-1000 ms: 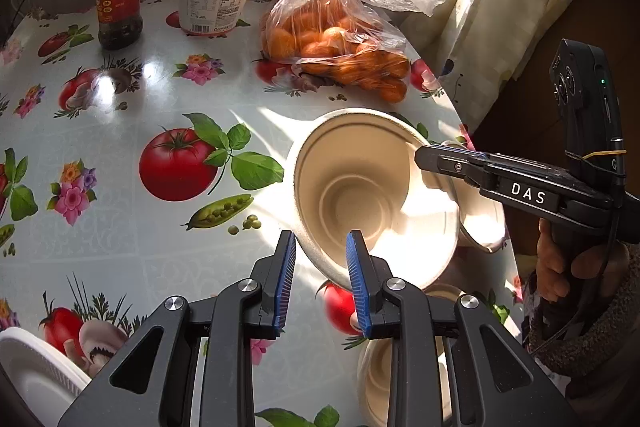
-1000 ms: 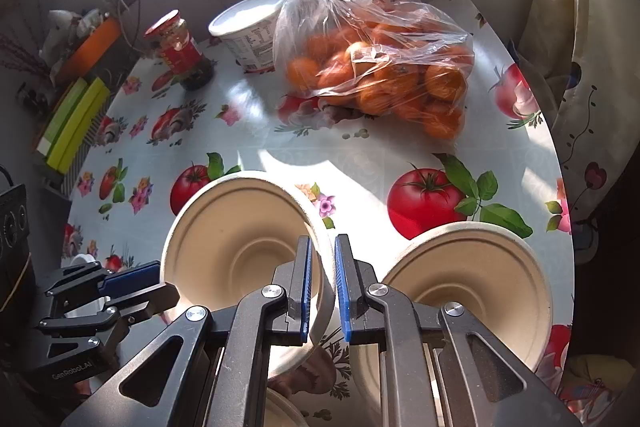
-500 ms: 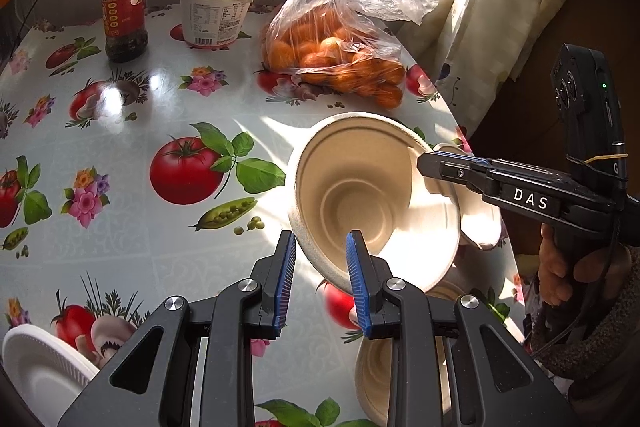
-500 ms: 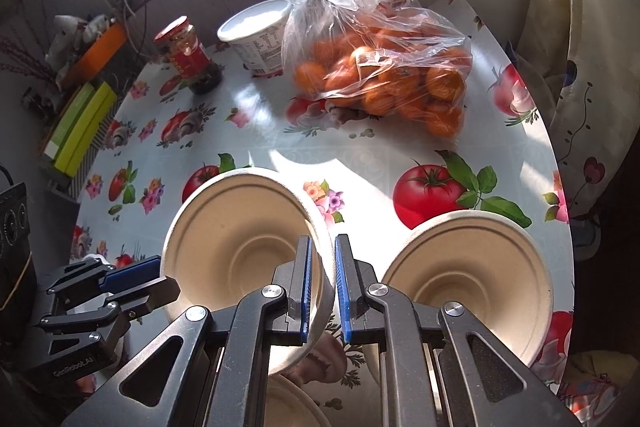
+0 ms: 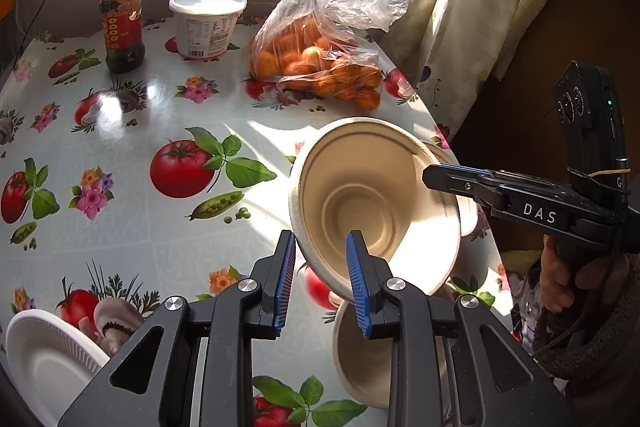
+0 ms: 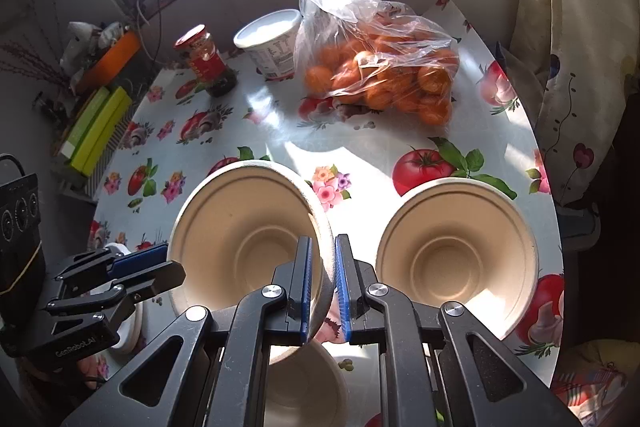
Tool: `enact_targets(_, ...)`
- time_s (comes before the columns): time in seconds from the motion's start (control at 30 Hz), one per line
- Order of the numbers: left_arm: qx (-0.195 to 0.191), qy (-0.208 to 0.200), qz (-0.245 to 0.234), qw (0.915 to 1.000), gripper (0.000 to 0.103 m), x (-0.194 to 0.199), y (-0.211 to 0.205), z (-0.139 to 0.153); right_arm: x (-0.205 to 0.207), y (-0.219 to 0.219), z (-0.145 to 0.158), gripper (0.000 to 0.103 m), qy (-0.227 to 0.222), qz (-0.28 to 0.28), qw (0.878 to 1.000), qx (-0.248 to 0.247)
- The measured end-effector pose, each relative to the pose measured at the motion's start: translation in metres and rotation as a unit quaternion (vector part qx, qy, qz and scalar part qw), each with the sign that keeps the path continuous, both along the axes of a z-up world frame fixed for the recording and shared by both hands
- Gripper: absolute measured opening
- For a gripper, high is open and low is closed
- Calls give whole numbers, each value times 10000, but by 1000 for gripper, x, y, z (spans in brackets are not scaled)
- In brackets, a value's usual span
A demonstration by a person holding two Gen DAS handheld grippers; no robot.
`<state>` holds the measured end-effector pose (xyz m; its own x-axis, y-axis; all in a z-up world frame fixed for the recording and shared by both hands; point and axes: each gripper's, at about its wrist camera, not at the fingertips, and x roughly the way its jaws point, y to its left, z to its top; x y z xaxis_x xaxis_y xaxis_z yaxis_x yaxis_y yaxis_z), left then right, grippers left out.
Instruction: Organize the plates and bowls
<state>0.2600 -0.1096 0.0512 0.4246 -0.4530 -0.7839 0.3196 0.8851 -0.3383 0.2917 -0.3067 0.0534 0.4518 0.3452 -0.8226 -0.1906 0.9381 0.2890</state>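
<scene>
Beige pulp bowl point(image 6: 244, 239) held tilted above the table point(image 5: 120, 227), rim pinched by right gripper point(image 6: 321, 281). Left gripper point(image 5: 320, 279) fingers parted, holding nothing. Right view alone shows second bowl point(image 6: 456, 255) at right; left view alone shows white plate point(image 5: 44, 359) near-left.

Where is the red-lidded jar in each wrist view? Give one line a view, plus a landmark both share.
Left wrist: the red-lidded jar stands upper left, at the table's far edge, left of the white tub.
Right wrist: the jar stands upper left of centre, again left of the tub.
Shared landmark: the bag of oranges, right of the tub in both.
</scene>
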Motion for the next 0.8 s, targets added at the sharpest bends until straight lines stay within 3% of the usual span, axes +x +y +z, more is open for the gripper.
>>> enact_targets(0.8, -29, 48, -178, 9998, 27, -42, -3, -2, -73, -9, -2, 12, -36, -19, 9997, 225)
